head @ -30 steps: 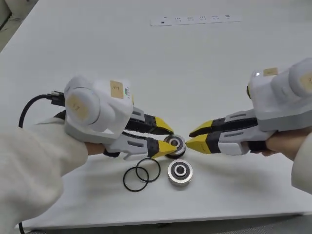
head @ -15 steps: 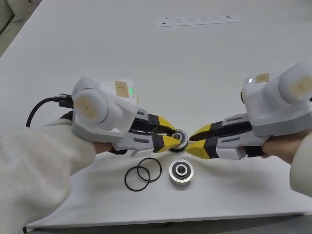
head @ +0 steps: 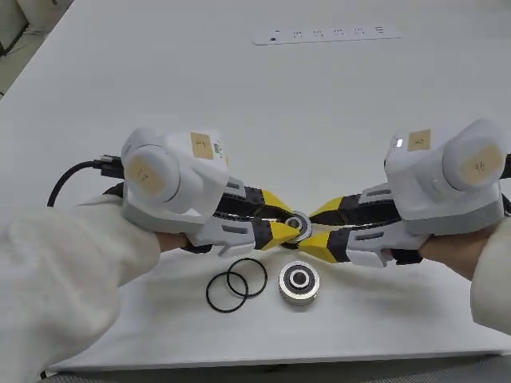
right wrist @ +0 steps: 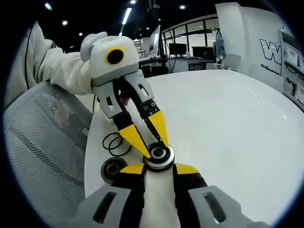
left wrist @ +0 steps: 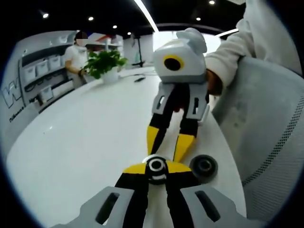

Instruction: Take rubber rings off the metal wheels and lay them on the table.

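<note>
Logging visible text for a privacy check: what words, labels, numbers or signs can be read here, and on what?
"W": large letter on the wall in the left gripper view; the smaller lines under it are blurred.
"W": large letter on the white panel in the right gripper view; the small print under it is blurred.
Tan stickers on the left gripper and right gripper: handwritten numbers, too blurred to read.

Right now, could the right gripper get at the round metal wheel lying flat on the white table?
Probably yes: the loose metal wheel sits uncovered on the white table close to the right gripper, whose jaws stand open, though at the held wheel.
</note>
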